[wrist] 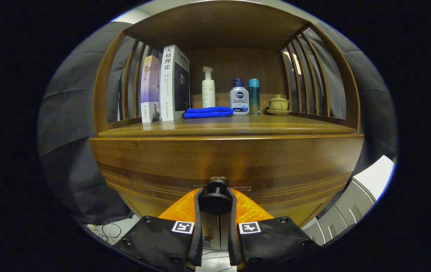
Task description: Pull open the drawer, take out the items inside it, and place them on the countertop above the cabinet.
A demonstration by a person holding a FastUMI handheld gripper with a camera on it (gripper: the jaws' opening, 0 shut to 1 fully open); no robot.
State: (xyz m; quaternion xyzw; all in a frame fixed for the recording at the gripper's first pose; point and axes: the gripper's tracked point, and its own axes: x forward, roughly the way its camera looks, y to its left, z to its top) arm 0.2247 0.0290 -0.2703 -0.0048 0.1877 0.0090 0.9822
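Wood drawer (pixel 223 162) sits right under the worktop (pixel 227 126), and we've got the gripper (pixel 215 200) clamped on its little round knob (pixel 215 198). Looks stiff and heavyish, so the knob's our only real hold.

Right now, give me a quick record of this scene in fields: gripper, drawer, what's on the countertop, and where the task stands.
gripper: gripper, jaws closed on the drawer knob, one on each side
drawer: drawer front looks shut; contents hidden
countertop: two books standing on the left, folded blue cloth, white pump bottle, second pump bottle, teal bottle, lidded cup on saucer
task stage: knob gripped, pull apparently not yet done
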